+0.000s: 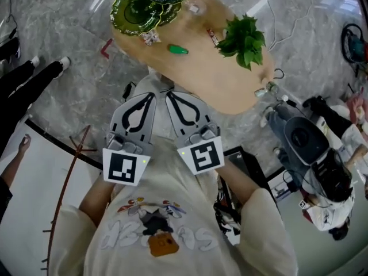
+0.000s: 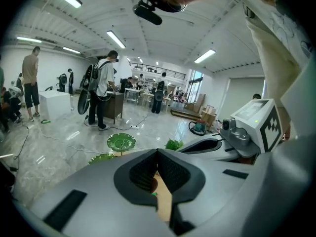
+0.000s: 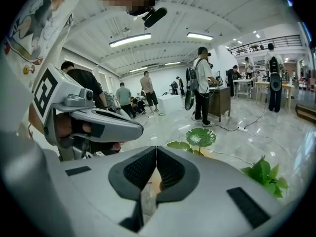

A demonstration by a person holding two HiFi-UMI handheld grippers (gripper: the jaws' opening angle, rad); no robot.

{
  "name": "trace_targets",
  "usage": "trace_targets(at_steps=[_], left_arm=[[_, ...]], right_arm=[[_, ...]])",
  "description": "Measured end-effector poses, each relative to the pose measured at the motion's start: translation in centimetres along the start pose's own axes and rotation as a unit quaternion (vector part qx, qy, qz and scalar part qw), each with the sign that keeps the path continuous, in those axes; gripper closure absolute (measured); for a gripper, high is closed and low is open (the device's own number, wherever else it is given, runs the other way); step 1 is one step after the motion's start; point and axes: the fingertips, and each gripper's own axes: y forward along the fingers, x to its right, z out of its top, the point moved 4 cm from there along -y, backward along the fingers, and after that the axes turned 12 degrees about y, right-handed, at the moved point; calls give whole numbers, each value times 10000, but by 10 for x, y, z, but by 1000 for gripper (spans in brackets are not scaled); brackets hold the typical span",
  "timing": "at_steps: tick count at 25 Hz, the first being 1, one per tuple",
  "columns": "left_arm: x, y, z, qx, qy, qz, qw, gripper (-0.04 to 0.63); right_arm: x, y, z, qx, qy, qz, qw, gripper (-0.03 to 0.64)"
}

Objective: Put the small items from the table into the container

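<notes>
A wooden oval table [image 1: 230, 85] stands ahead of me. On it lie a small green item [image 1: 178, 49], a wrapped sweet [image 1: 150, 37], a red-and-white piece [image 1: 213, 36] and a small clear piece [image 1: 194, 7]. Green leaf-shaped dishes [image 1: 144, 7] sit at its far left end, and one dish [image 2: 121, 142] [image 3: 201, 136] shows in both gripper views. My left gripper [image 1: 151, 95] [image 2: 158, 153] and right gripper [image 1: 170, 95] [image 3: 156, 149] hang side by side at the table's near edge. Both are shut with nothing between the jaws, and they touch none of the items.
A leafy green plant [image 1: 244, 39] [image 3: 264, 174] stands on the table's right part. Dark equipment and bags [image 1: 305, 142] crowd the floor to the right. Someone's legs [image 1: 29, 79] are at the left, beside a thin red frame [image 1: 69, 165]. People stand in the hall [image 2: 101, 90].
</notes>
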Motion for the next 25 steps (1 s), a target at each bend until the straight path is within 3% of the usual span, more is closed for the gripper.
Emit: trace_targets(at_steps=[4,10,14,18,25], left_arm=[[6,19,-17,-2,-589,388,9975,597],[21,46,-54,-179,-812,701,9941,597],[20,63,-80,-308,-1174,1118,9863,597],[32,80,-97,-143,-1144,759,9904,597],[35,102,-128,-197,-1142,840,9897,597]], right_arm=[[22,11,-19,-282,-195,235,9991,609],[47,25,-56,-559,-356,616,9959,609],[63,34,-76,-559,-438,697,9950,609],[82,44,-89,-605,-571,700,9941,609],[101,61,-119,-828,-727,611,9920,607]])
